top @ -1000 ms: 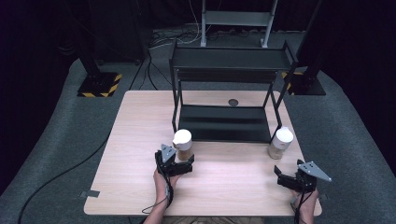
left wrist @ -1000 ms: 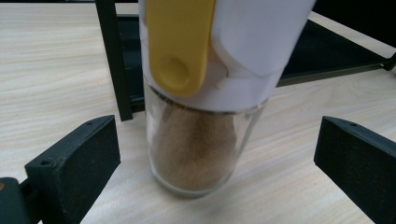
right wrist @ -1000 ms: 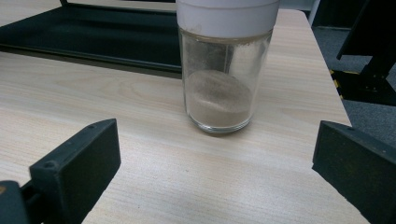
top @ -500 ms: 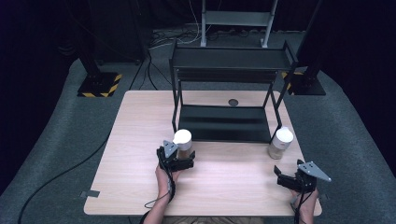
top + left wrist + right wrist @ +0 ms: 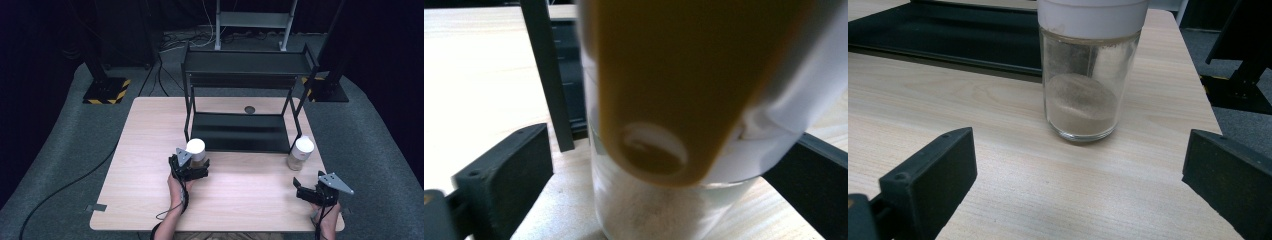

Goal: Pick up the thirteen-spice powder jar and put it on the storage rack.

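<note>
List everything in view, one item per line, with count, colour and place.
left jar: 1, clear glass with white lid and yellow-brown label, near the shelf's front left leg, between the jaws of the left gripper.
right jar: 1, clear glass with white lid, pale powder inside, by the shelf's front right leg, standing free.
shelf: 1, black metal, two tiers, at the table's far middle.
table: 1, light wood, on grey floor.
left gripper: 1, black, around the left jar; its jaws have just been closing, a gap still shows beside one pad.
right gripper: 1, black, open, short of the right jar.
</note>
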The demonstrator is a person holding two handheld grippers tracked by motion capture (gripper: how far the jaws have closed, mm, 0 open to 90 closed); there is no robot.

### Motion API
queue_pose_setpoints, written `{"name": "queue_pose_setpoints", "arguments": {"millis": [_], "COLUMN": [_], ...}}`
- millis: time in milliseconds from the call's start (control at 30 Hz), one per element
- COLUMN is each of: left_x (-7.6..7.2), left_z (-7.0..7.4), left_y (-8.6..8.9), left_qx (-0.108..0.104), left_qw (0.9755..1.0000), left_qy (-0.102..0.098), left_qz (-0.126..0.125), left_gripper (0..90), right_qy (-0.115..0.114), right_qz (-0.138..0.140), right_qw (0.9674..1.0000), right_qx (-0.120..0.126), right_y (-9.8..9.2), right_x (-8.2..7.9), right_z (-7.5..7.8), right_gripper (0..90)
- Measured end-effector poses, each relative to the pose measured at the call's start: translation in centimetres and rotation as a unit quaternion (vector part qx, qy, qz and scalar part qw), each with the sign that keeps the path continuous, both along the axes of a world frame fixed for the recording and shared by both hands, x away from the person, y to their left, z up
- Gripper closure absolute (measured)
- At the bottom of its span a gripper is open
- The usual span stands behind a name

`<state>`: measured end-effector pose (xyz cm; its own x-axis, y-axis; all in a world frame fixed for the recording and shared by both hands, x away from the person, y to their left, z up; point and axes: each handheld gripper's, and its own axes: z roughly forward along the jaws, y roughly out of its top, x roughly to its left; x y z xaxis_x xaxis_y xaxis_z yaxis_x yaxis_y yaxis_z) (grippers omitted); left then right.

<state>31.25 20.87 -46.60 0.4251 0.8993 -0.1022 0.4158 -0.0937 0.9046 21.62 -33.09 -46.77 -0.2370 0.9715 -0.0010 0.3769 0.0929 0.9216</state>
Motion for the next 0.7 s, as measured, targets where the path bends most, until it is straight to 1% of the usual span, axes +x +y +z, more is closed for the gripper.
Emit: {"name": "queue_pose_setpoints", "arguments": {"millis": [33, 67, 100, 133, 167, 233, 467, 533, 633, 700], "left_x": [0.0, 0.0, -0.1, -0.2, -0.1, -0.2, -0.1, -0.3, -0.4, -0.6], "left_z": [0.0, 0.0, 0.2, 0.1, 0.1, 0.1, 0.2, 0.4, 0.6, 0.8], "left_y": [0.0, -0.1, -0.2, -0.3, -0.2, -0.2, 0.3, 0.5, 0.7, 0.9], "left_qx": [0.000, 0.001, 0.002, 0.002, 0.001, 0.005, 0.001, 0.004, 0.003, 0.001], "left_qw": [1.0000, 1.0000, 1.0000, 1.0000, 1.0000, 1.0000, 1.0000, 0.9999, 0.9999, 0.9998], "left_qy": [0.000, 0.000, 0.001, -0.001, -0.001, -0.004, -0.004, -0.008, -0.010, -0.014], "left_qz": [0.000, 0.001, 0.003, 0.007, 0.006, 0.005, -0.002, -0.006, -0.010, -0.012], "left_gripper": [16.6, 16.6, 23.8, 26.3, 27.6, 28.1, 29.6, 29.7, 29.7, 29.8], "right_qy": [0.000, 0.000, 0.000, 0.000, 0.000, -0.001, -0.001, 0.001, 0.003, 0.004], "right_qz": [0.000, -0.001, -0.001, -0.001, 0.000, -0.001, 0.001, 0.003, 0.005, 0.006], "right_qw": [1.0000, 1.0000, 1.0000, 1.0000, 1.0000, 1.0000, 1.0000, 1.0000, 1.0000, 1.0000], "right_qx": [0.000, 0.000, 0.000, 0.000, -0.001, -0.001, 0.002, 0.000, -0.003, -0.002], "right_y": [0.0, 0.0, 0.0, 0.0, 0.0, 0.1, -0.1, -0.1, 0.0, -0.1], "right_x": [0.0, 0.0, 0.0, 0.0, 0.0, 0.0, 0.0, 0.0, 0.1, 0.2], "right_z": [0.0, 0.0, 0.0, 0.0, 0.0, 0.0, 0.0, 0.0, 0.1, 0.1], "right_gripper": [0.0, 0.0, 0.0, 0.0, 0.0, 0.0, 0.0, 0.0, 0.0, 0.0]}}
